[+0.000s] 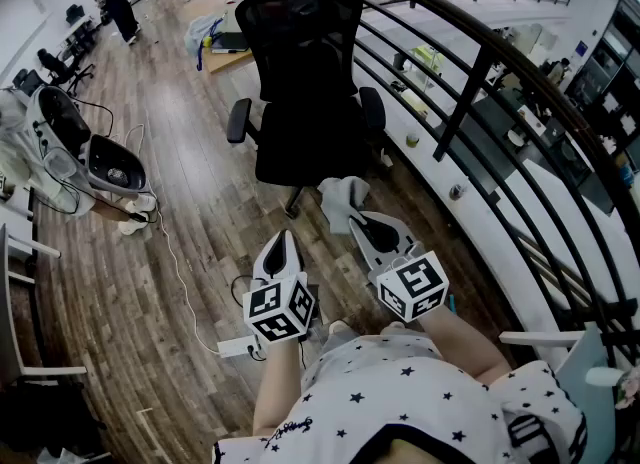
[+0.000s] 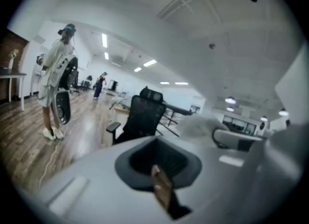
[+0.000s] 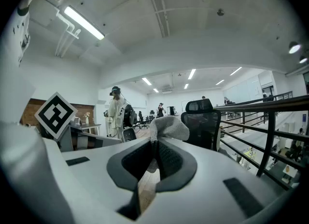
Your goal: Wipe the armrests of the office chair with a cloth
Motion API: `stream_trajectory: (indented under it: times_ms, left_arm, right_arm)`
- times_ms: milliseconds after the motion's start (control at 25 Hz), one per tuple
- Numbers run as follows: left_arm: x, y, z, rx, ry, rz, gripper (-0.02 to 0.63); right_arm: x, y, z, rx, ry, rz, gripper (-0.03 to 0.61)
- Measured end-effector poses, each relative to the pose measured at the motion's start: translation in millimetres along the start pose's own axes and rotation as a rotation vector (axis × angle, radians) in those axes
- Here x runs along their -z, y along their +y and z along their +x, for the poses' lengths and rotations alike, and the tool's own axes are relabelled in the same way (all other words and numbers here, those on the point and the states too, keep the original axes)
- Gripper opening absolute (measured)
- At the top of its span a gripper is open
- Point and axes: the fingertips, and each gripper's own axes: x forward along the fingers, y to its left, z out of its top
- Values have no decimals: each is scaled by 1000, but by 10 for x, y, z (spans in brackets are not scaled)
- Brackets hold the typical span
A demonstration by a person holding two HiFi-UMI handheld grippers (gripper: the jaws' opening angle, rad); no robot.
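While the right tongs [image 1: 362, 220] pinch a grey cloth [image 1: 340, 197] shut between their tips, the left tongs [image 1: 283, 242] are closed on nothing. Both point toward 12 o'clock at the black office chair [image 1: 305, 82], which stands apart from them on the wood floor [image 1: 190, 252]. Its armrests [image 1: 238, 120] are untouched.

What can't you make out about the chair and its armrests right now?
- Head view: dirt on the armrests, too small to tell.
- Right gripper view: chair seat and base, hidden behind the right gripper holding the cloth.
- Left gripper view: chair detail, blurred; only one armrest shows.
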Motion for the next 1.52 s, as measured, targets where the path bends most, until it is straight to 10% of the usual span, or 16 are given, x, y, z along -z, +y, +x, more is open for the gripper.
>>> stream_trajectory:
  times_ms: [920, 1520]
  left_arm:
    - [-53, 370, 325, 8, 38, 15, 5]
    - [-567, 1226, 1322, -25, 56, -27, 5]
  right_arm:
    - [51, 39, 468, -55, -6, 56, 27]
    - [-236, -230, 1954, -94, -10, 35, 28]
